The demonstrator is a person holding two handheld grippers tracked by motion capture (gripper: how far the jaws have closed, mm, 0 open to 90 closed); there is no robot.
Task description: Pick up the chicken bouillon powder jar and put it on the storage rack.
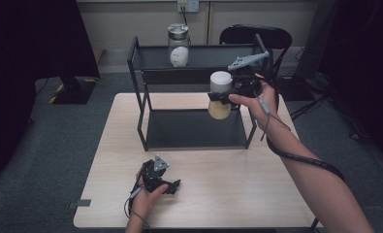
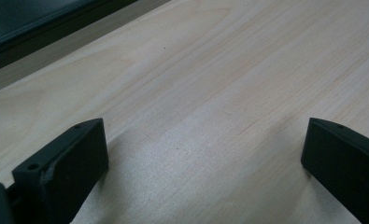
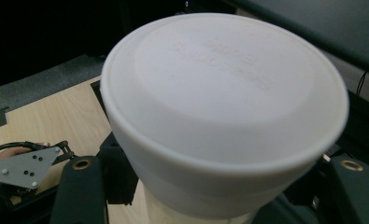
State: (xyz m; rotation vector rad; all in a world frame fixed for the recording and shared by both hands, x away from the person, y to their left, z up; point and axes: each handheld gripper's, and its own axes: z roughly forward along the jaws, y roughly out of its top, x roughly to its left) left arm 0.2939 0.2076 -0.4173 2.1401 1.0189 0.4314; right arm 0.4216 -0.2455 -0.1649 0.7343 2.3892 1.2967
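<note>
A jar (image 1: 219, 110) with a white lid and pale yellow contents hangs in the air at the right front of a black two-tier rack (image 1: 141, 107), between its two shelves. My right gripper (image 1: 224, 95) is shut on the jar just under the lid. In the right gripper view the white lid (image 3: 224, 93) looms large between the two black jaws. My left gripper (image 1: 172, 186) rests on the table near the front edge. In the left gripper view its jaws stand wide open (image 2: 205, 158) over bare wood, with nothing between them.
A second jar (image 1: 178, 46) with a metal lid and white contents stands on the rack's top shelf. The lower shelf (image 1: 194, 130) is bare. A black chair (image 1: 257, 35) sits behind the light wooden table (image 1: 257, 194). A dark stand base (image 1: 72, 90) lies on the floor at left.
</note>
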